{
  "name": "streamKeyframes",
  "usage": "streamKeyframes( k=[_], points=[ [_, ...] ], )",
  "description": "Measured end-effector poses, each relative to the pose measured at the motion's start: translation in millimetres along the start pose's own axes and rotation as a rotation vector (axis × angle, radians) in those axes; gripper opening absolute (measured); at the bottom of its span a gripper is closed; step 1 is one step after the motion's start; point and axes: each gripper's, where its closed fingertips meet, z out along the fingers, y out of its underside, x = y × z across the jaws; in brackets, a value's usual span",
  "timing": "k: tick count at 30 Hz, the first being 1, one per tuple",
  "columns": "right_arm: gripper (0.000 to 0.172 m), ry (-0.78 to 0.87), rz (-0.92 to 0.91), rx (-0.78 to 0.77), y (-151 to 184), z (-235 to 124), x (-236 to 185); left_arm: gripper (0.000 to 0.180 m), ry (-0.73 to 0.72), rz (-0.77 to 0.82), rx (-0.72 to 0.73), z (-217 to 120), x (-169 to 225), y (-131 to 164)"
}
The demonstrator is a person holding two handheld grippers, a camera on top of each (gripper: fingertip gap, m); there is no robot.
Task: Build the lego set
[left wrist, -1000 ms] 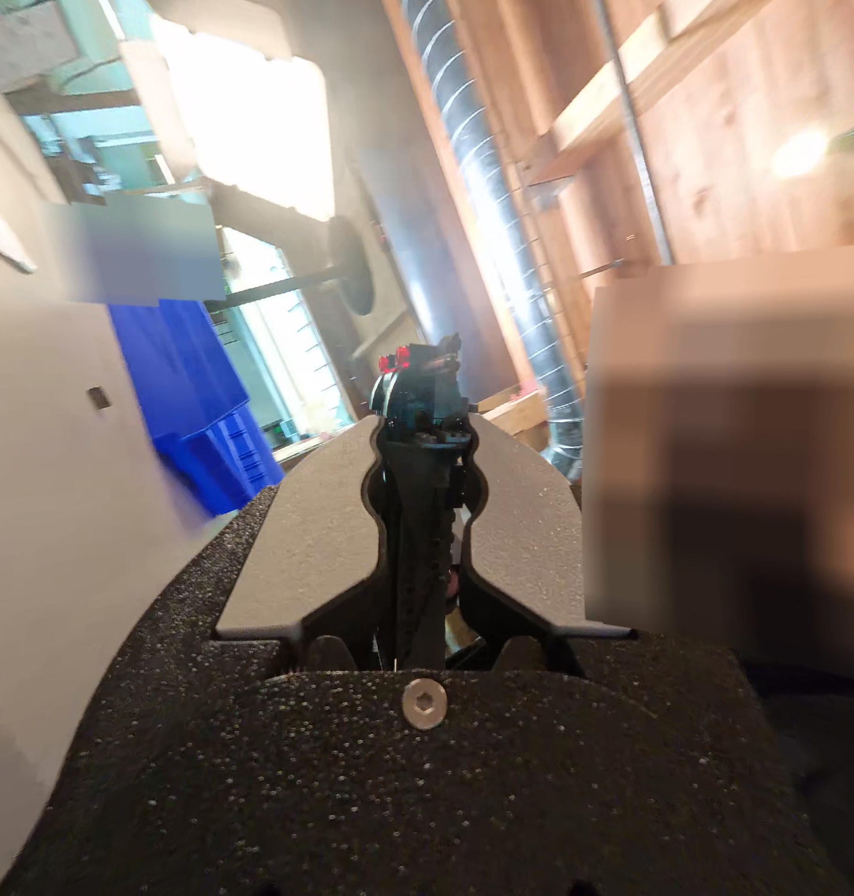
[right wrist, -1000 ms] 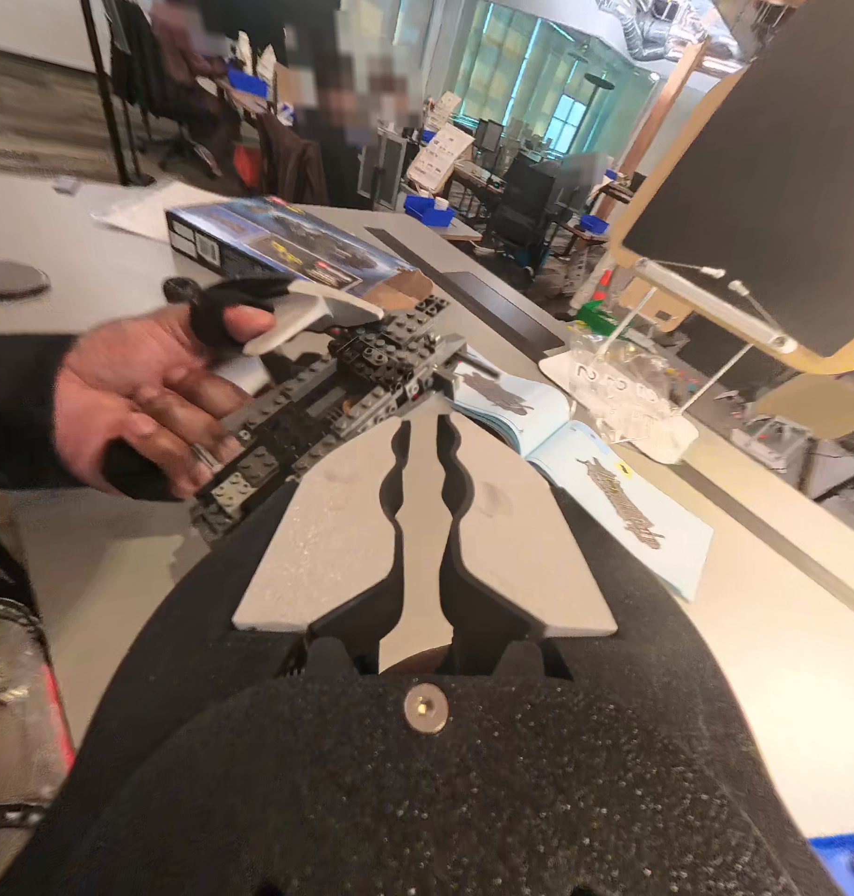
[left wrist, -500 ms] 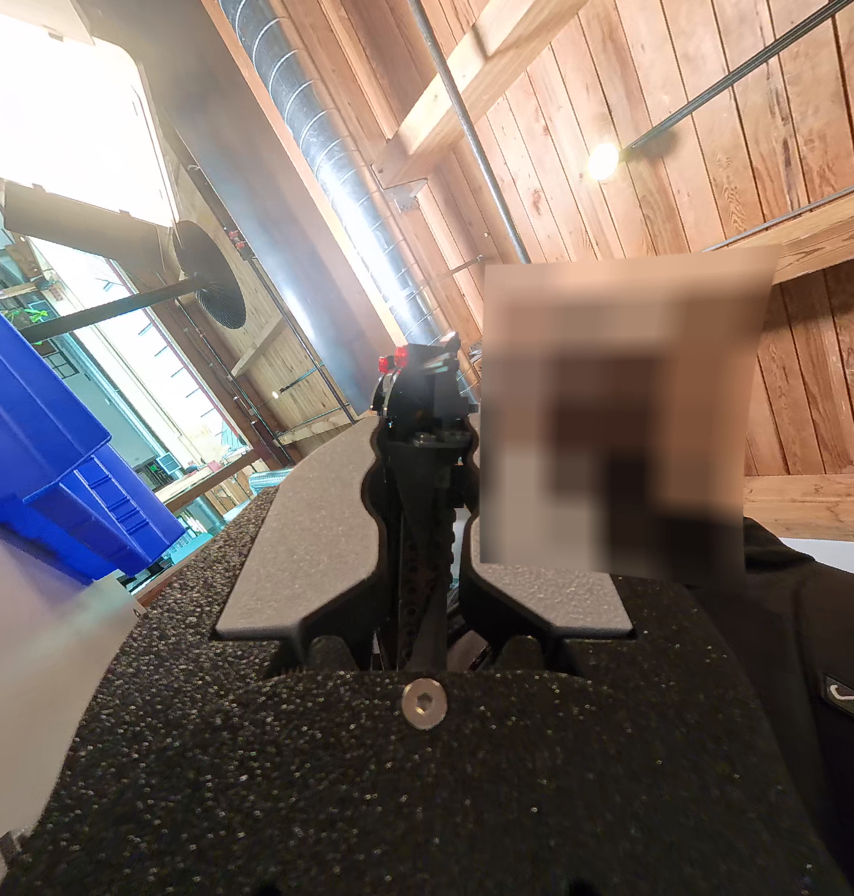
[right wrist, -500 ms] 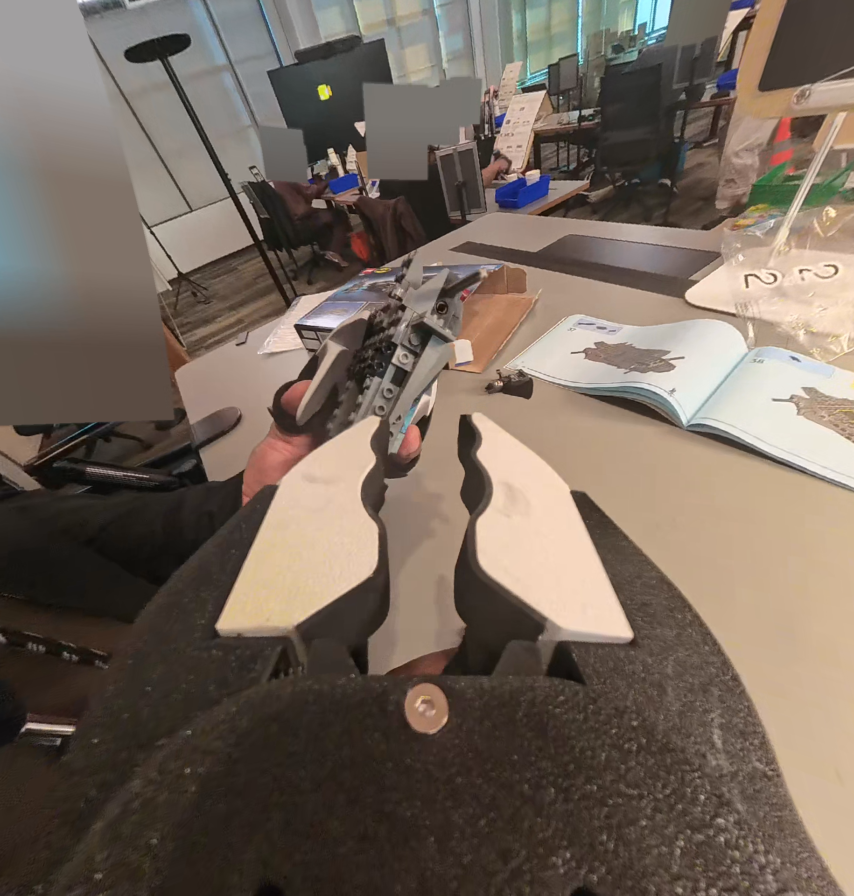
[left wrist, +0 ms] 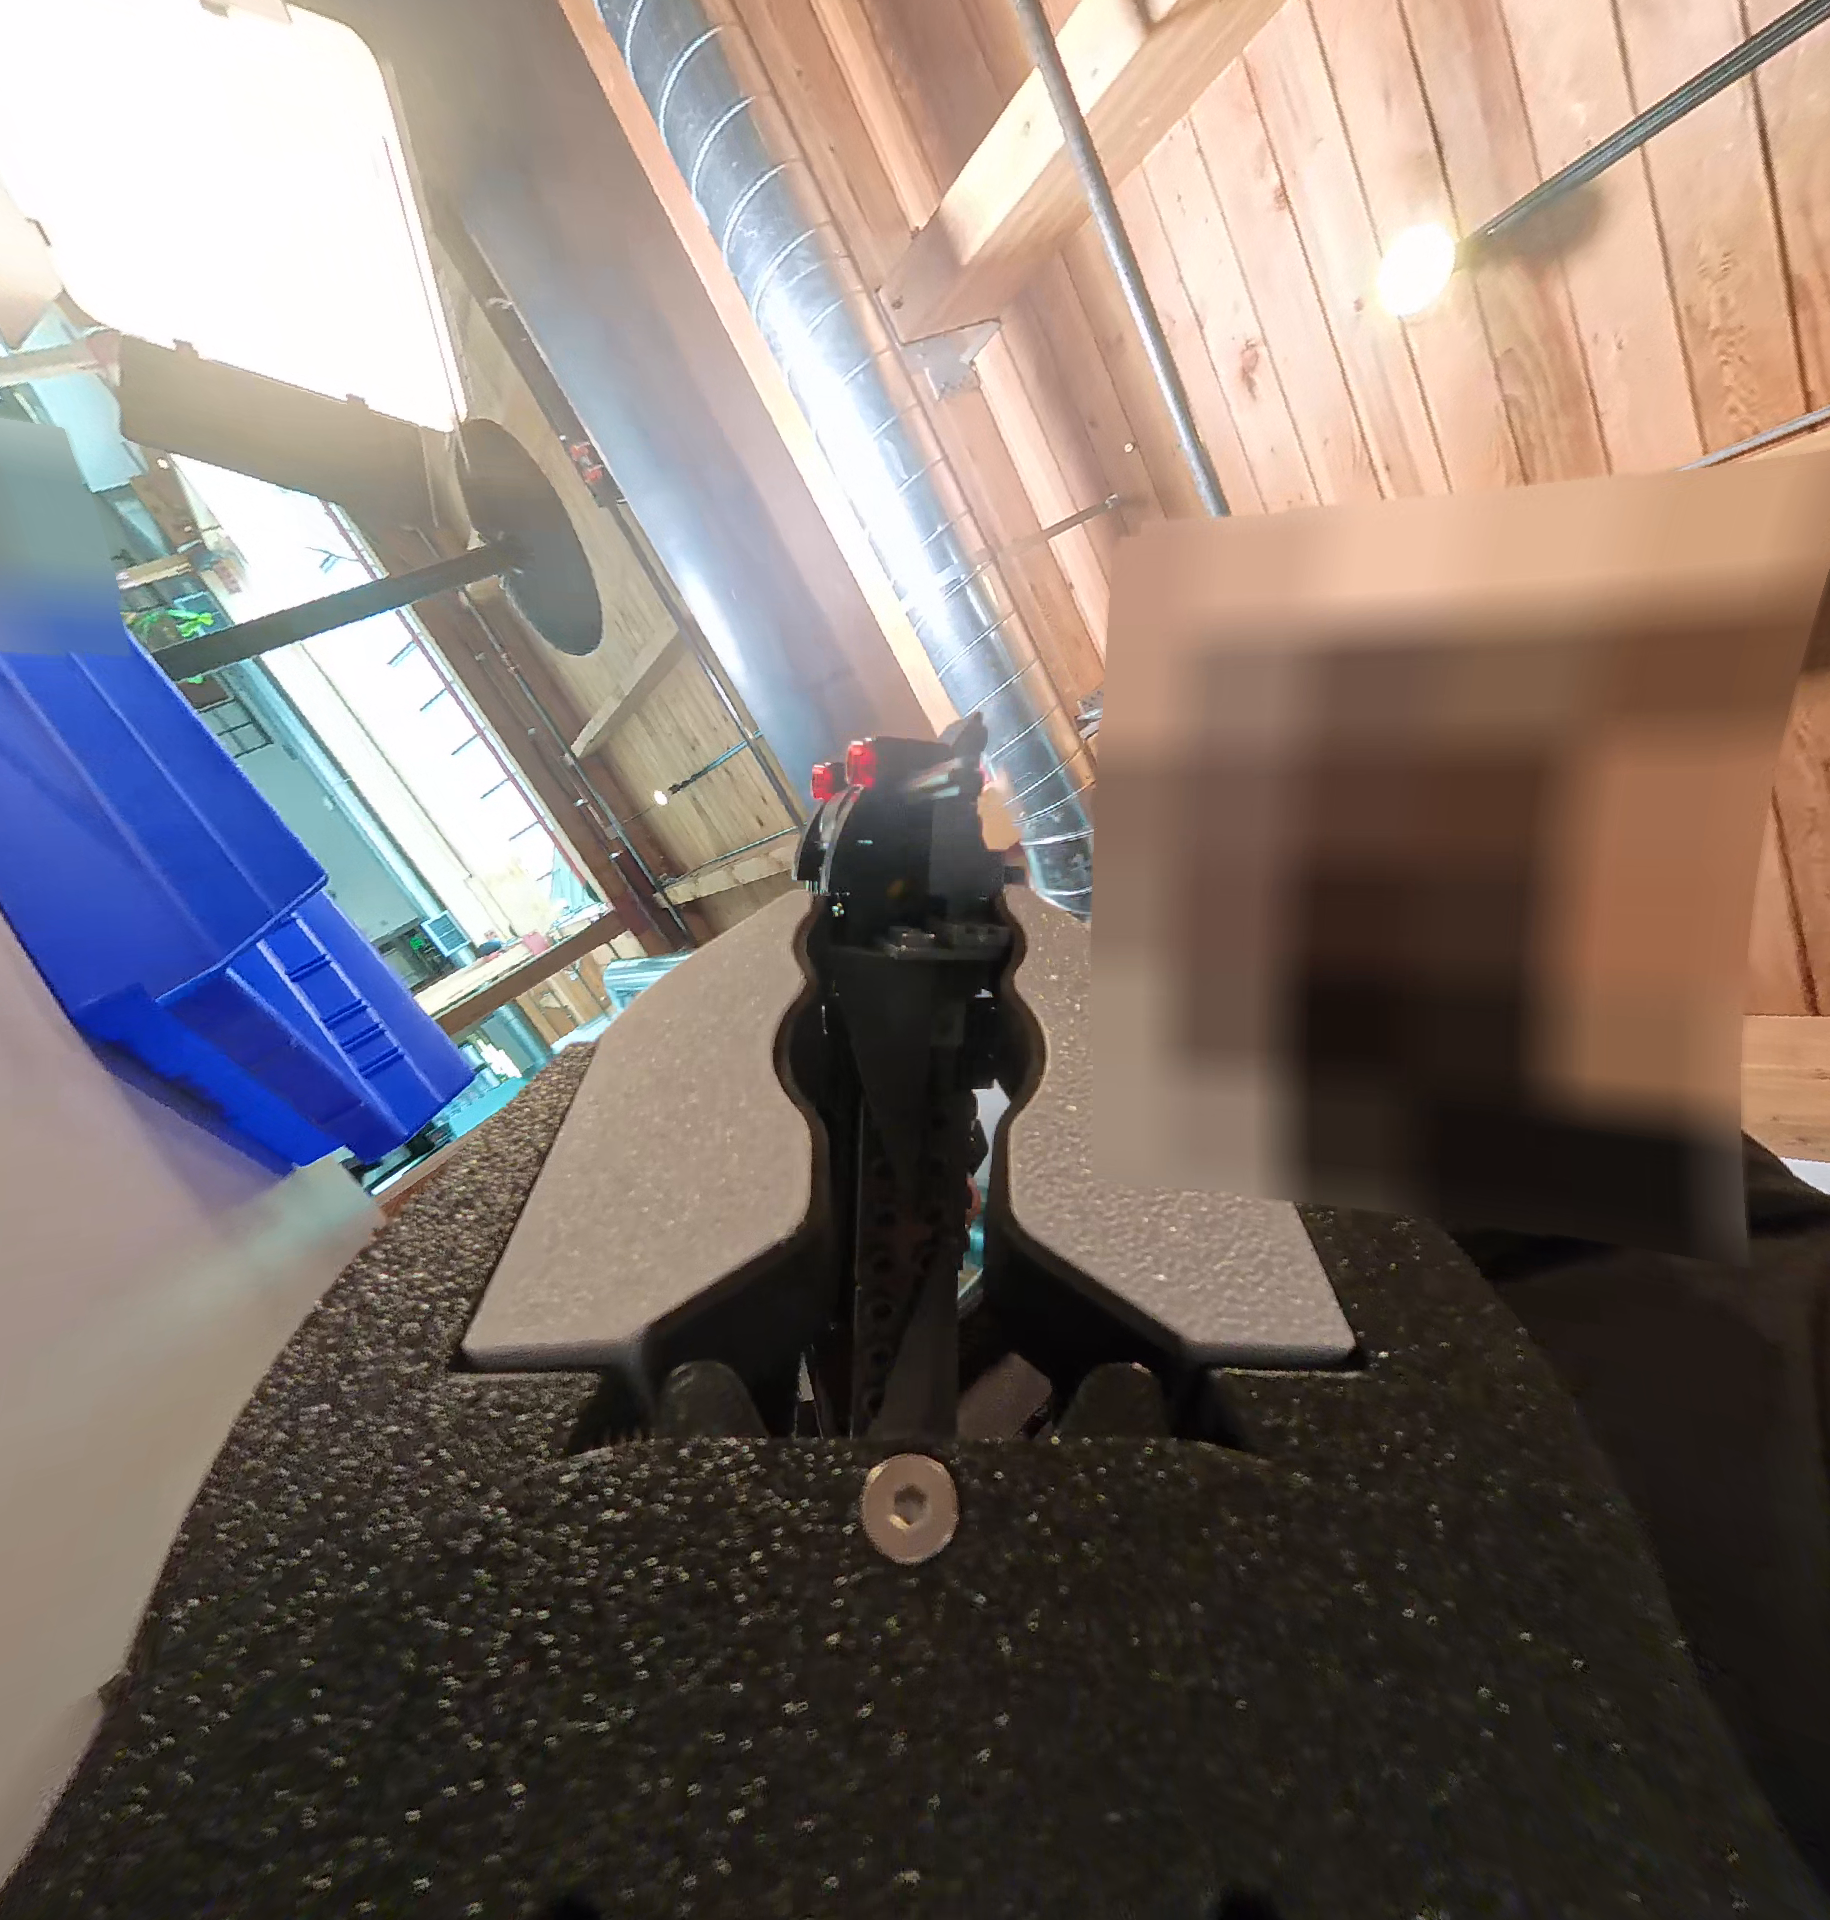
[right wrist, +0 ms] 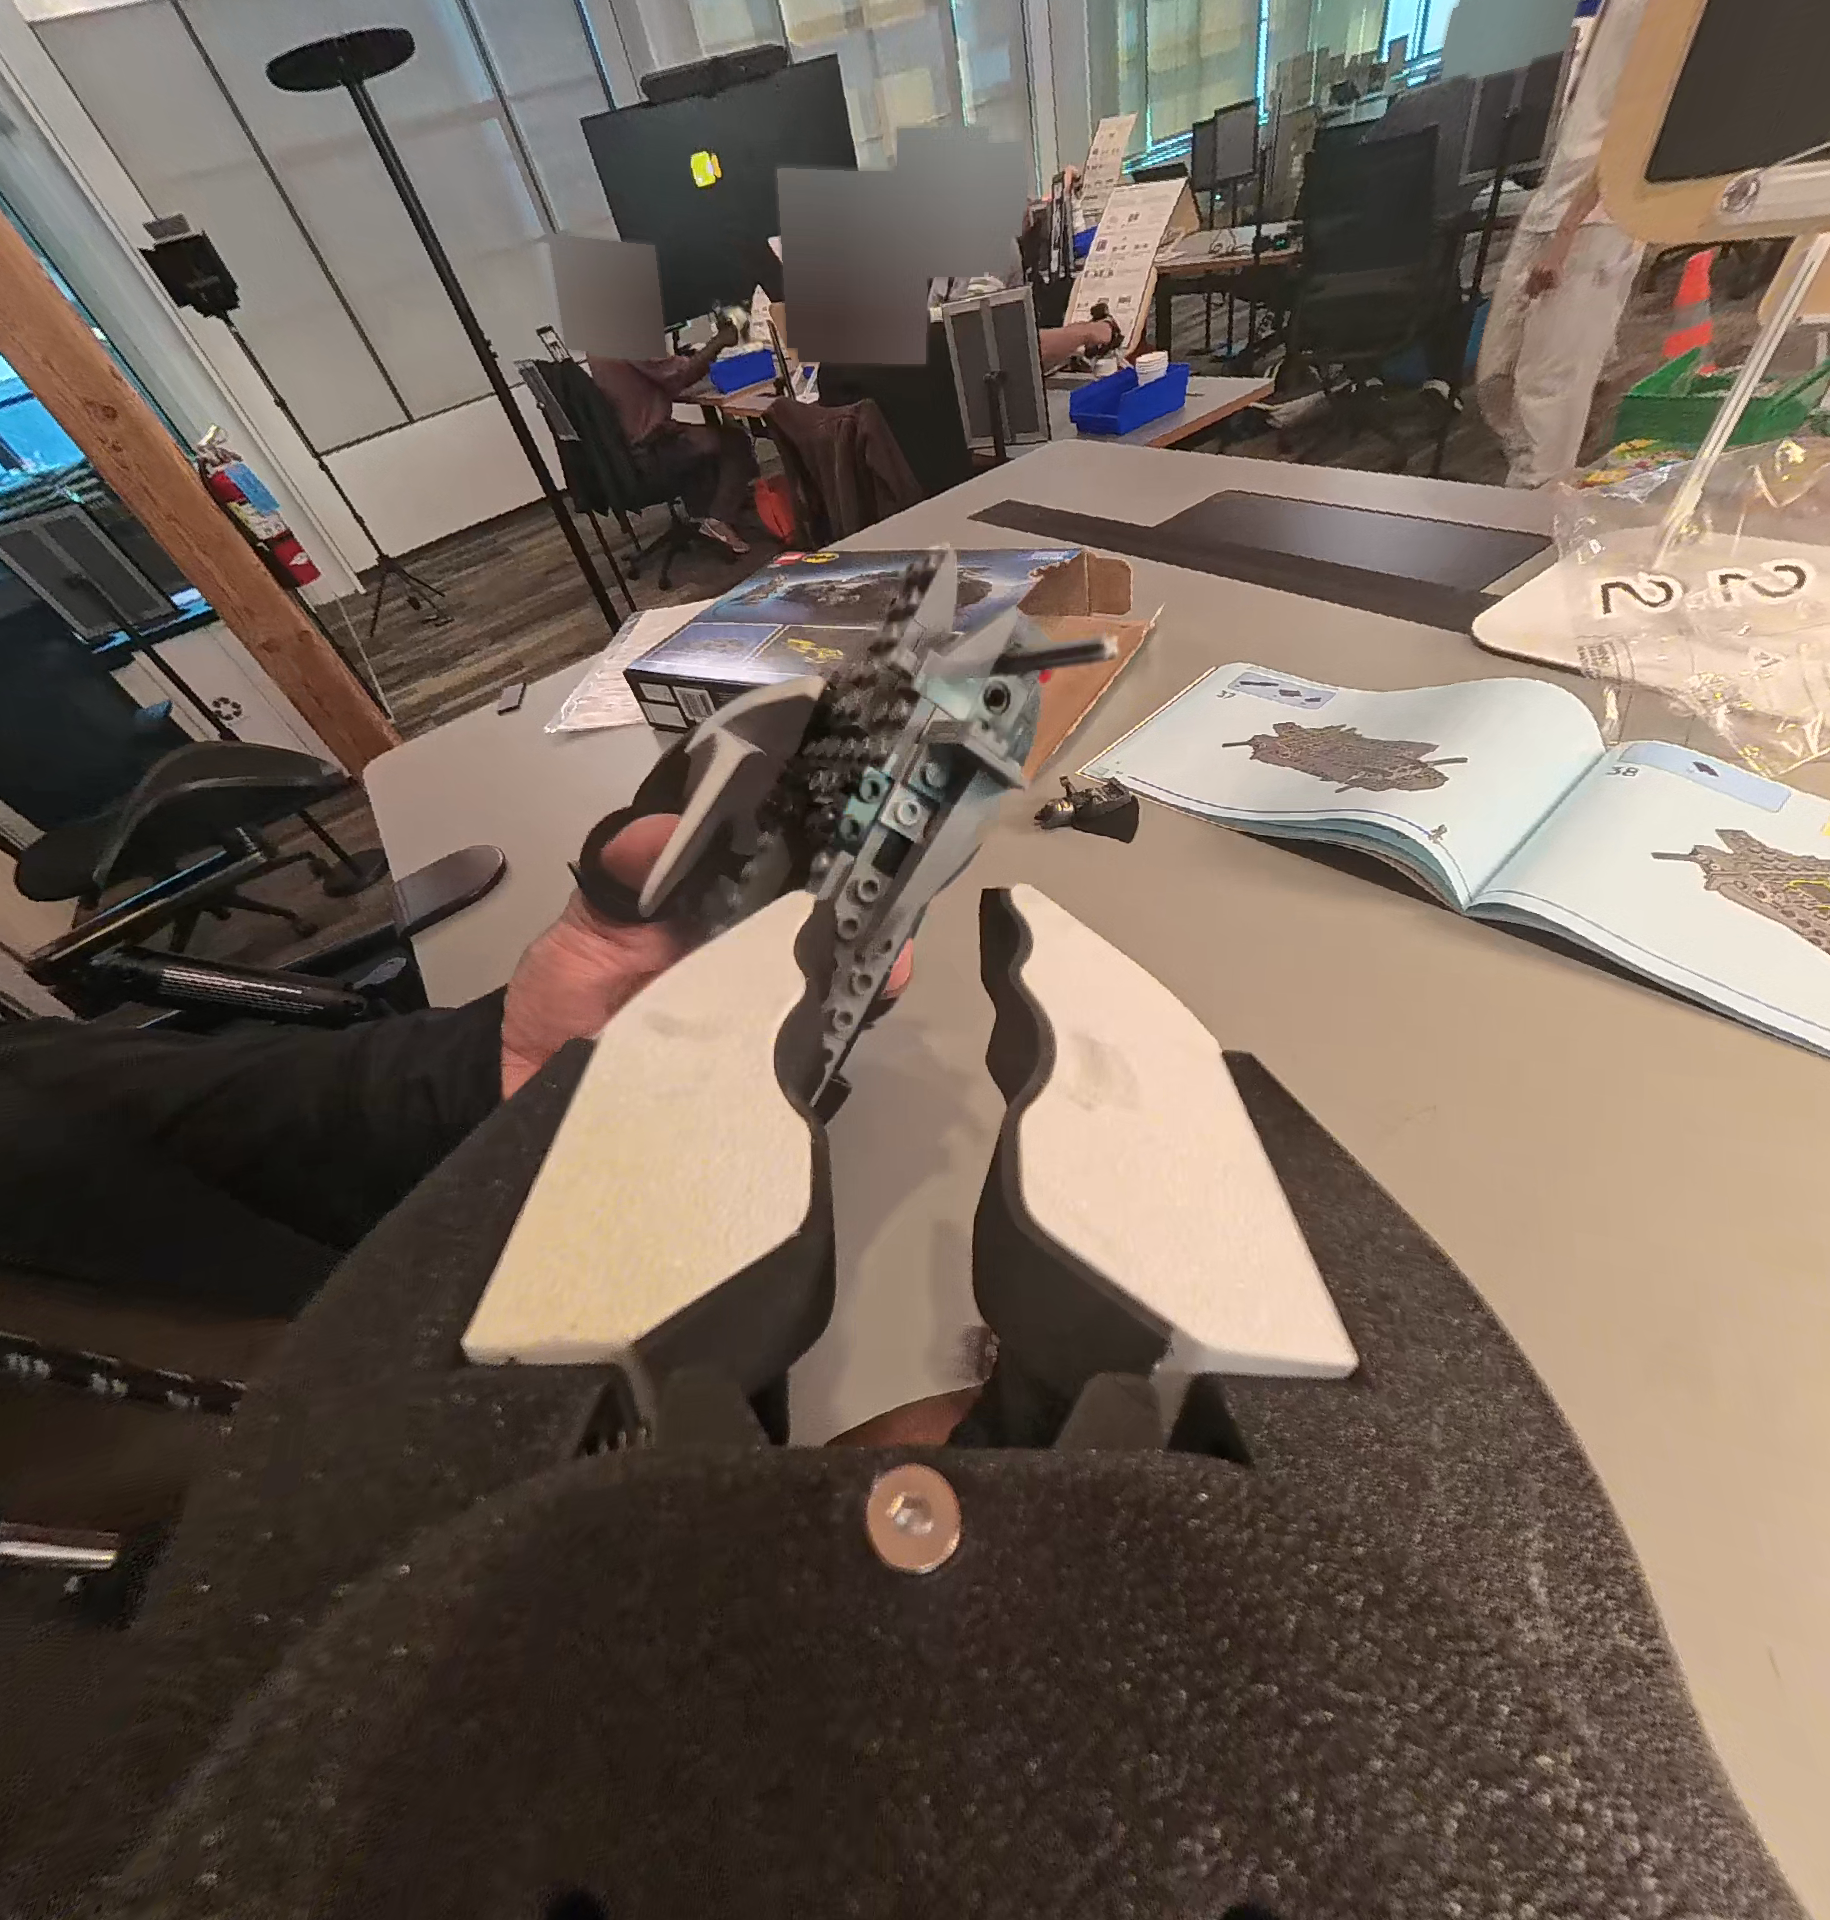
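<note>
Gripping a dark brick model (left wrist: 906,997) between its two pads, our left gripper (left wrist: 906,914) points up toward a wooden ceiling (left wrist: 1410,260) and a silver duct (left wrist: 869,416); both pads press on the model's sides, and two red studs (left wrist: 849,769) sit at its top end. Beside that gripper stand stacked blue bins (left wrist: 163,883), tilted in our view; we cannot tell what is in them.

From the right wrist view we see the same model (right wrist: 890,790), grey and black, raised above the grey table (right wrist: 1410,1195) in the left gripper (right wrist: 776,800), with our left hand (right wrist: 599,956) behind it. Our right gripper (right wrist: 895,925) has its jaws open. The model's lower grey edge reaches into the gap next to the left pad, while the right pad stands clear of it, so nothing is clamped there.

On the table lies a dark blue cardboard box (right wrist: 776,644) with its end flap open; its inside is hidden from us. Near it rests a small dark figure (right wrist: 1087,810), just beside an open instruction booklet (right wrist: 1462,810). Farther right, clear plastic bags (right wrist: 1721,634) lie crumpled on a white stand base (right wrist: 1534,634); their contents are too small for us to make out. On a far desk sits another blue bin (right wrist: 1129,400).
</note>
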Motion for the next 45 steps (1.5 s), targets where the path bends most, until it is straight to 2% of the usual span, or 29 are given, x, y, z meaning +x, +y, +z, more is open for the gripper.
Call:
streamKeyframes(
  k=[5, 8, 11, 13, 18, 25, 28, 32, 42, 44, 45],
  points=[
    [0.027, 0.055, -0.057, -0.020, 4.6, -2.2, 10.4, 0.029, -0.123, 0.022, -0.040, 0.7, -14.3, 5.4],
    [0.028, 0.143, -0.188, -0.055, 11.0, -6.3, 24.0, 0.029, -0.317, 0.059, -0.076, -3.2, -34.9, 7.8],
    [0.028, 0.187, -0.318, -0.106, 17.9, -10.0, 35.4, 0.029, -0.539, 0.136, -0.217, -9.6, -56.0, 21.9],
    [0.030, 0.166, -0.346, -0.129, 19.2, -11.7, 40.8, 0.029, -0.626, 0.158, -0.298, -12.5, -64.0, 31.2],
    [0.030, -0.030, -0.333, -0.183, 23.0, -12.7, 46.4, 0.029, -0.610, 0.104, -0.373, -10.1, -64.6, 47.4],
    [0.029, -0.323, -0.032, -0.233, 32.3, -2.0, 40.7, 0.029, -0.573, 0.066, -0.404, -14.9, -64.1, 57.3],
    [0.028, -0.371, 0.015, -0.252, 41.2, 6.0, 38.9, 0.029, -0.563, 0.053, -0.402, -18.1, -64.5, 57.1],
    [0.017, -0.446, 0.068, -0.260, 46.5, 10.1, 33.6, 0.029, -0.567, 0.046, -0.417, -23.9, -67.9, 57.1],
    [0.012, -0.434, 0.163, -0.296, 60.5, 18.4, 43.3, 0.029, -0.640, 0.054, -0.464, -35.4, -81.0, 51.4],
    [0.011, -0.435, 0.190, -0.290, 61.4, 18.6, 44.6, 0.033, -0.665, 0.047, -0.467, -38.4, -84.5, 49.3],
    [0.011, -0.433, 0.195, -0.285, 61.8, 18.2, 45.2, 0.041, -0.675, 0.051, -0.462, -39.4, -85.4, 46.9]
  ],
)
